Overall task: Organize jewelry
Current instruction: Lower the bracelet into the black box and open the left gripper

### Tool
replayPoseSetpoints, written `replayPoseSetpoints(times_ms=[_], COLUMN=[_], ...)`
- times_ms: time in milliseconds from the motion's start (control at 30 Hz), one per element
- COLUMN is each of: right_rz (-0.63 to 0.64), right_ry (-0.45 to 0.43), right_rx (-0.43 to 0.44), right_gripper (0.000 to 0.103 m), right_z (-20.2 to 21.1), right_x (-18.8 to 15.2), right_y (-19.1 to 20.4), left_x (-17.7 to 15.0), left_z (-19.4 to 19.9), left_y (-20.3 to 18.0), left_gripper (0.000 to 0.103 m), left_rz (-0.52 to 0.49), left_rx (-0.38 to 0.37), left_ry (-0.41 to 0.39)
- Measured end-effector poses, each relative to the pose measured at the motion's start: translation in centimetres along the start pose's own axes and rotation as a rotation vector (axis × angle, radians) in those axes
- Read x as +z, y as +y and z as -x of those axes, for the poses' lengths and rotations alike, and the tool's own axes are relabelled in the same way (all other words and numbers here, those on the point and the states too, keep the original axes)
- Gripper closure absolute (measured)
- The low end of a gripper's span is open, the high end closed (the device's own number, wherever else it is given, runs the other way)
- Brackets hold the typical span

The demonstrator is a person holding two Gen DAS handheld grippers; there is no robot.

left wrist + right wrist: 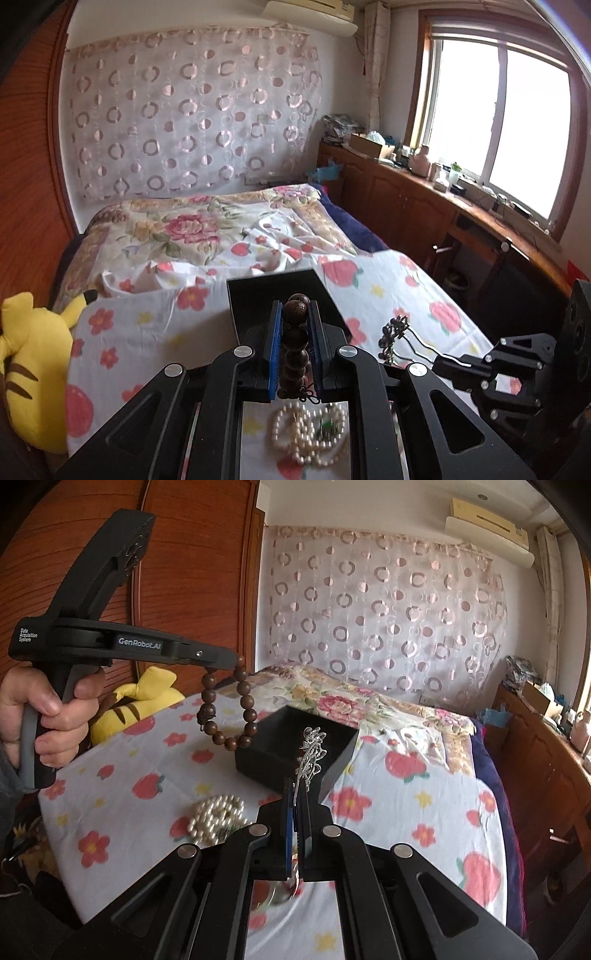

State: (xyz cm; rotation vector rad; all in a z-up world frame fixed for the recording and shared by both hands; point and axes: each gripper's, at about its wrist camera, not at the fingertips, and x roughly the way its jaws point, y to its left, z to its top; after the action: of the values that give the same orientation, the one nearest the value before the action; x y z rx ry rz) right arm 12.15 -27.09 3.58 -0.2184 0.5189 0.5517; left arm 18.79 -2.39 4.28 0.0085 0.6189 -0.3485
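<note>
the left tongs (295, 314) pinch a wooden bead bracelet (229, 705), which hangs at centre left of the right wrist view, above the near edge of the open black box (295, 746) on the bed (406, 812). the right tongs (295, 794) pinch a silver hairpin (312, 753) over that box. a pearl necklace (218, 816) lies lower left. risk, i judge: the swinging loop may catch the box rim and land outside; both tongs converging could collide.

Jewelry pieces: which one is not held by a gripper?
The pearl strand: it lies heaped on the sheet. The wooden bracelet hangs from the left gripper; the silver hairpin is in the right gripper.
</note>
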Motion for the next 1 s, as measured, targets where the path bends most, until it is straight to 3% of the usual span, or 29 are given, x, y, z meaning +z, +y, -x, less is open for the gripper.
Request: replayPoseSetpoints(times_ms=[367,567,733,800,933,1000], right_rz=[0.025,0.033,0.012,0.011,-0.001,-0.005], right_ry=[0.021,0.076,0.113,0.118,0.127,0.134], right_rx=[-0.001,-0.009,-0.006,-0.007,0.001,0.003], right_gripper=[0.101,0.101,0.101,0.101,0.101,0.101], right_z=[-4.4,-7.9,-10.0,-10.5,-11.6,-12.1], right_x=[2.6,2.6,2.6,2.9,3.5,3.6], right_y=[-0.7,-1.0,-1.8,-2.2,-2.3,-2.4], left_x=[2.9,1.3,-0.7,-1.2,-2.2,-2.7], left_z=[-4.2,-8.3,-9.4,-9.2,-8.1,-7.6], left_y=[0.8,1.8,2.3,2.5,2.9,3.2], left_gripper=[0.091,0.091,0.088,0.077,0.07,0.061], left_rz=[-0.005,0.011,0.018,0.02,0.019,0.02], left_rx=[0.051,0.094,0.106,0.107,0.115,0.124], left_ry=[0.027,0.101,0.132,0.13,0.117,0.109])
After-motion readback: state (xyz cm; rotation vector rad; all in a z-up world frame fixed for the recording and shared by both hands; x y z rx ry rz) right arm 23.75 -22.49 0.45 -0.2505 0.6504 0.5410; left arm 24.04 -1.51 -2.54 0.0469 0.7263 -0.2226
